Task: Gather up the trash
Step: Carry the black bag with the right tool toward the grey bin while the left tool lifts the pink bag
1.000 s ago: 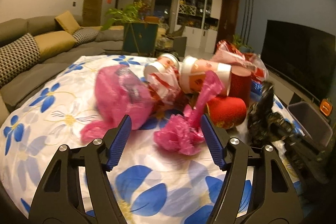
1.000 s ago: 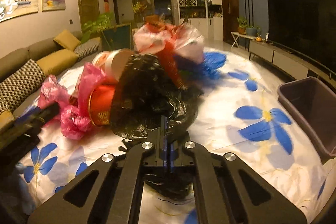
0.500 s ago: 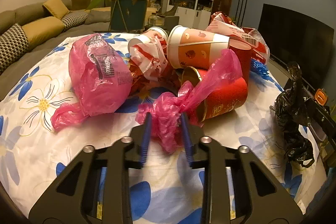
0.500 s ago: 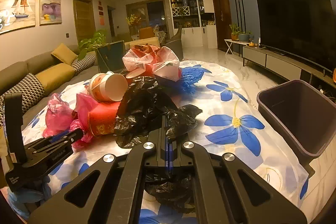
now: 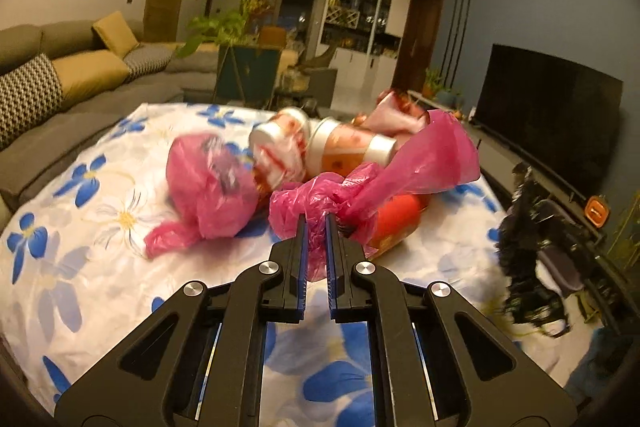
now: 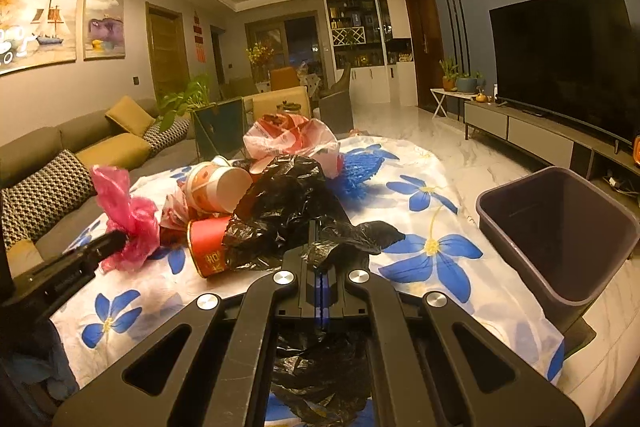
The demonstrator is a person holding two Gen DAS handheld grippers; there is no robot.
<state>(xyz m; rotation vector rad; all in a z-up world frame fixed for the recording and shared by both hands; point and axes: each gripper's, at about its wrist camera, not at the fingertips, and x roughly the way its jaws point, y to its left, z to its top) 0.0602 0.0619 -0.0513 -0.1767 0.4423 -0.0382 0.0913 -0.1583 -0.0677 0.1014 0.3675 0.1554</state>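
My left gripper (image 5: 315, 223) is shut on a crumpled pink plastic bag (image 5: 384, 171), lifted a little off the flowered tablecloth (image 5: 100, 267). The same pink plastic bag (image 6: 128, 219) shows at the left gripper's tip in the right wrist view. My right gripper (image 6: 322, 247) is shut on a black plastic bag (image 6: 288, 203), which hangs in front of and under its fingers. Behind lie a second pink bag (image 5: 208, 195), paper cups (image 5: 348, 151), a red cup (image 6: 208, 247) and a red-and-white wrapper (image 6: 292, 139). A dark bin (image 6: 560, 227) stands open at the table's right edge.
A grey sofa with cushions (image 6: 60, 163) runs along the left. A TV (image 6: 560, 59) on a low cabinet fills the right wall. Blue netting (image 6: 360, 167) lies behind the pile. A plant and chairs (image 6: 224, 115) stand past the table's far end.
My left gripper went from open around the pink bag to shut on it and raised it. My right gripper, still holding the black bag, pulled back and up from the pile.
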